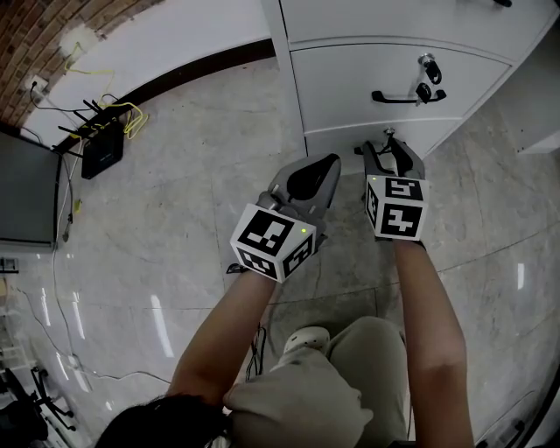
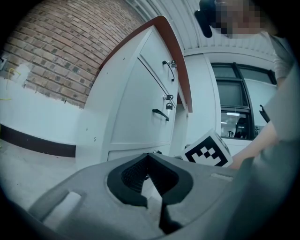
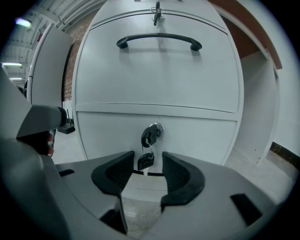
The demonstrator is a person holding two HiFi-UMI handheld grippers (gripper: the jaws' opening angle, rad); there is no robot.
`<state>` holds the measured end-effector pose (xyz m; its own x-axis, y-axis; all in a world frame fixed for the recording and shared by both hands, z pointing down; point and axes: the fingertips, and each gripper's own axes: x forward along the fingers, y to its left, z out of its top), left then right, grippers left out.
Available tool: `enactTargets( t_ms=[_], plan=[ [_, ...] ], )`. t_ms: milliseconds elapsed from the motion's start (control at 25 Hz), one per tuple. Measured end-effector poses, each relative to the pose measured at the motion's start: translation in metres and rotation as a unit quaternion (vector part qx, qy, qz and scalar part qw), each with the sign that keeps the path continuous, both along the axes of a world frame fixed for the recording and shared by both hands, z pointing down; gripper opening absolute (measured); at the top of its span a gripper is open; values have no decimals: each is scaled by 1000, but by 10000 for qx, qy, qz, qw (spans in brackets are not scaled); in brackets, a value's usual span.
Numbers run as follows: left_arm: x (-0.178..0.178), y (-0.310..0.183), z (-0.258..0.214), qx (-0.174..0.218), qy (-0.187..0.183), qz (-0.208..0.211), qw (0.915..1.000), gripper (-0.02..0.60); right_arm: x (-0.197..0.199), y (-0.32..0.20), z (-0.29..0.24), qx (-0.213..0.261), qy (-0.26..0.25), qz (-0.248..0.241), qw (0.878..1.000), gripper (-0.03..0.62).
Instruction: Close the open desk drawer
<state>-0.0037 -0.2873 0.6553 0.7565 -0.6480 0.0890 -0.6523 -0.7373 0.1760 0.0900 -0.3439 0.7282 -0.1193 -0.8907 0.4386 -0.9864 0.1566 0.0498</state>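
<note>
The person is holding both claws low in front of a white desk pedestal with stacked drawers (image 1: 350,87), which is filling the upper right of the head view. The left gripper (image 1: 325,171) is sitting at the centre of that view, pointing toward the pedestal's lower left corner. In its own view the left gripper (image 2: 149,155) is showing its two black ribbed pads meeting at the tips, with nothing caught between them.

The right gripper (image 1: 388,150) is sitting just to the right of it, pointing at the white bottom drawer front (image 3: 187,136). In the right gripper view its jaws are standing apart. A black-headed key with a dangling black tag (image 3: 149,136) is hanging from the drawer's lock in the middle of the frame, the tag showing in the gap between the pads, which are not pressing on it.

Above, the middle drawer is carrying a curved black bar handle (image 3: 159,37). How far any drawer is standing out of the pedestal cannot be told. A black router with antennas (image 1: 101,149) is lying on the pale marble floor (image 1: 219,175) at the head view's upper left, beside a red brick wall (image 1: 44,26).
</note>
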Motion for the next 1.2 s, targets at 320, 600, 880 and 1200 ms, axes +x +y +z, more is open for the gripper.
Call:
enactTargets(
  t_ms=[320, 600, 880, 1200],
  plan=[
    [1, 1, -8, 78, 20, -4, 10000, 6, 0, 1, 0, -147, 1, -174, 9997, 193],
    [0, 12, -18, 119, 52, -105, 9999, 6, 5, 13, -16, -160, -25, -306, 9994, 192],
    [4, 32, -42, 260, -40, -179, 9995, 6, -2, 40, -43, -126, -167, -560, 9982, 60],
    [2, 60, -72, 434, -57, -263, 9987, 6, -11, 76, -79, 8, -244, -979, 9949, 11]
  ],
)
